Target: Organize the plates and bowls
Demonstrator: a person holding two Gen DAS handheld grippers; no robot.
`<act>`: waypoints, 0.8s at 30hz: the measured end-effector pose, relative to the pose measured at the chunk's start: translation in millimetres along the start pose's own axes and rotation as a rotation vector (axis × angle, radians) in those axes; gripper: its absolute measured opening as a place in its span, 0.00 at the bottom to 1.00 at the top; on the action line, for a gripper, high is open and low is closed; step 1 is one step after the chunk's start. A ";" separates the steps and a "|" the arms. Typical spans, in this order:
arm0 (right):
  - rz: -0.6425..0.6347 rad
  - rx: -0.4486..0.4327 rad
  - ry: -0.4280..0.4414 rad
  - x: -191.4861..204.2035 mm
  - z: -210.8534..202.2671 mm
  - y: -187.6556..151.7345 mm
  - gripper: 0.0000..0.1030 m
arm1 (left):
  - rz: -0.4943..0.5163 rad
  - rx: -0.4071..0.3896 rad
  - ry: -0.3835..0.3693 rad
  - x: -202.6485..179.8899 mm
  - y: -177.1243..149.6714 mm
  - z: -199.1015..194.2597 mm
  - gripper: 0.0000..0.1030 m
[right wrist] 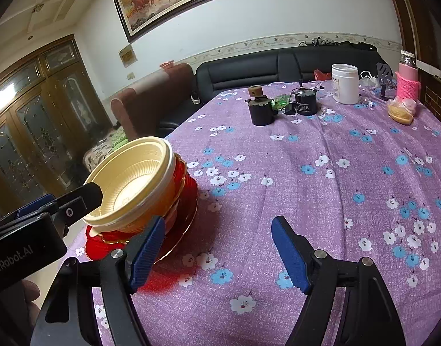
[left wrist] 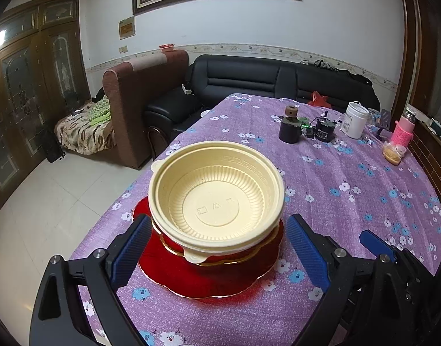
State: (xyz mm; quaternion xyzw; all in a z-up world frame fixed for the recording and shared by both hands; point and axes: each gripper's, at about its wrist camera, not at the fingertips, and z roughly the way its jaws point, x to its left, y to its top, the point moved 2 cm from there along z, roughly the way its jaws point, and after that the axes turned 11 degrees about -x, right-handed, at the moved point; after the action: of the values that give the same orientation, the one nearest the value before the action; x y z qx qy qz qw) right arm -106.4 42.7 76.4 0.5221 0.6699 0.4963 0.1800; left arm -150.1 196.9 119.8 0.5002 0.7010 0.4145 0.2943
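With cream bowls (left wrist: 217, 199) nested on the red plate (left wrist: 209, 276), both grippers, left gripper (left wrist: 217, 256) and right gripper (right wrist: 217, 253), gape empty; stacking looks done, next: back off.

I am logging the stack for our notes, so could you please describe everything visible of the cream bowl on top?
The cream bowl looks like thin moulded plastic, round, with ribbed inner walls, a flat base bearing small embossed symbols, a patterned band under the rim and small rim tabs. It is empty, upright and nested on at least one similar bowl, above a red gold-edged plate near the table's left edge. The left tool straddles it, open.
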 end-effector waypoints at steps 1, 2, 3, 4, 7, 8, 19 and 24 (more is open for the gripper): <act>-0.001 0.000 -0.001 -0.1 -0.5 -0.2 0.78 | 0.003 0.000 0.000 -1.1 0.3 0.4 0.91; -0.002 0.000 -0.001 0.2 -0.9 -0.4 0.78 | 0.005 0.001 -0.001 -2.0 0.1 0.4 0.91; -0.002 0.001 0.000 0.3 -0.8 -0.3 0.78 | 0.007 0.002 -0.002 -2.6 0.0 1.0 0.91; -0.004 0.001 0.001 0.7 -1.2 -0.7 0.78 | 0.008 0.003 -0.003 -3.5 -0.1 1.3 0.91; -0.011 0.003 0.001 1.9 -1.7 -2.4 0.79 | 0.012 0.008 -0.006 -5.4 -1.7 2.4 0.91; -0.013 0.005 0.001 2.4 -1.7 -2.9 0.79 | 0.012 0.010 -0.006 -5.7 -2.2 2.9 0.91; -0.006 0.030 -0.012 0.4 3.8 -9.3 0.79 | 0.010 0.033 -0.014 -6.7 -9.1 8.5 0.91; -0.007 0.042 -0.016 0.3 5.5 -12.5 0.79 | 0.010 0.040 -0.015 -6.5 -10.8 10.2 0.91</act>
State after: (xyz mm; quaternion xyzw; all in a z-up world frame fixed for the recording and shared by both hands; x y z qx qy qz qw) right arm -108.9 46.1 63.5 0.5271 0.6805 0.4774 0.1762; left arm -144.4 192.0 105.5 0.5127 0.7043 0.3980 0.2876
